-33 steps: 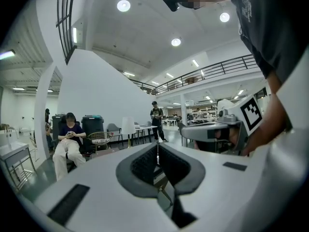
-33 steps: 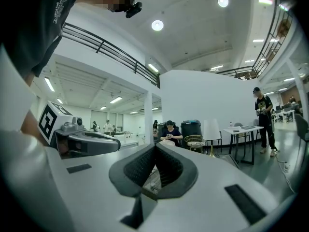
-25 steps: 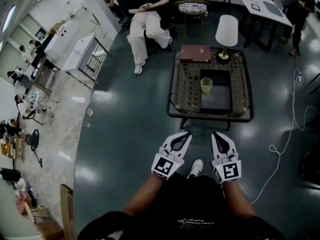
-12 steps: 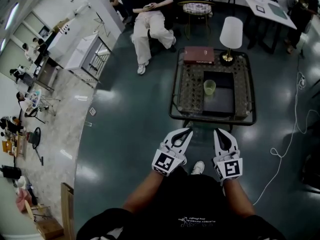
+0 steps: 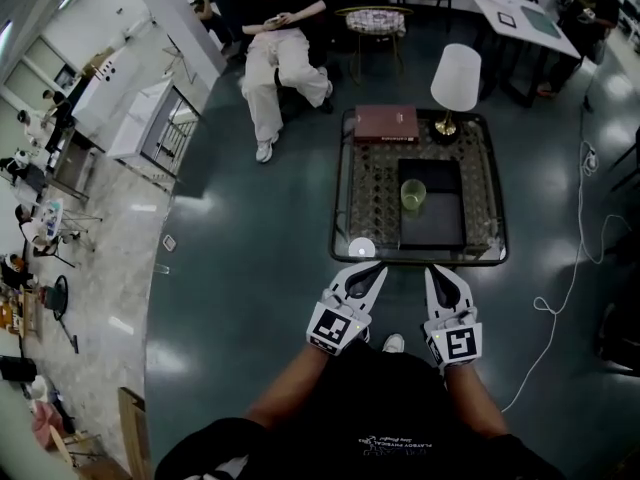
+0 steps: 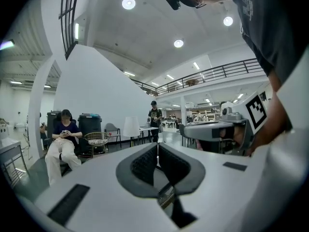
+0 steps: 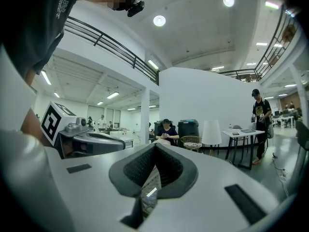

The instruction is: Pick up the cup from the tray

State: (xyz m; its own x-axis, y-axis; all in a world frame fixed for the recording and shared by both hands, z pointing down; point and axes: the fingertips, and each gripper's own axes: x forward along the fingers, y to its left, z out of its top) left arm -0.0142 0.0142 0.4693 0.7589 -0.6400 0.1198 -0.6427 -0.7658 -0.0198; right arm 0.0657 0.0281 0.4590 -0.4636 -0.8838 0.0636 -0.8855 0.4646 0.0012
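**left gripper** (image 5: 370, 270): jaws closed tip to tip, nothing between them. held low in front of the person, just short of the near edge of the coffee table (image 5: 370, 193).

**right gripper** (image 5: 438, 272): jaws likewise fully together and empty. beside the left one, tips toward the table's near edge.

**cup** (image 5: 413, 195): pale green, translucent, upright. stands on the tray (image 5: 440, 226) against its left edge, about midway along that edge. untouched, well apart from both grippers.

**tray**: dark, rectangular, right of centre on the table. its near edge lies close to the table's near edge.

**other items**: book (image 5: 387, 123) toward the far left corner of the table. lamp (image 5: 455, 78) at the far edge. small white round object (image 5: 361, 248) by the near left corner, kind not clear.

**step in hand (judged)**: approach. the grasp has not begun.

**handling notes (judged)**:
- open the working gripper's jaws wide before it reaches the cup, not at the cup.
- the right gripper looks the better placed, being nearly in line with the tray.
- come in over the tray's near edge, low and level.
- set one jaw on each side of the cup wall at about mid height.
- close gently, as the cup looks thin and may squash or skid.
- lift straight up until clear of the tray's rim, keeping short of the lamp beyond.
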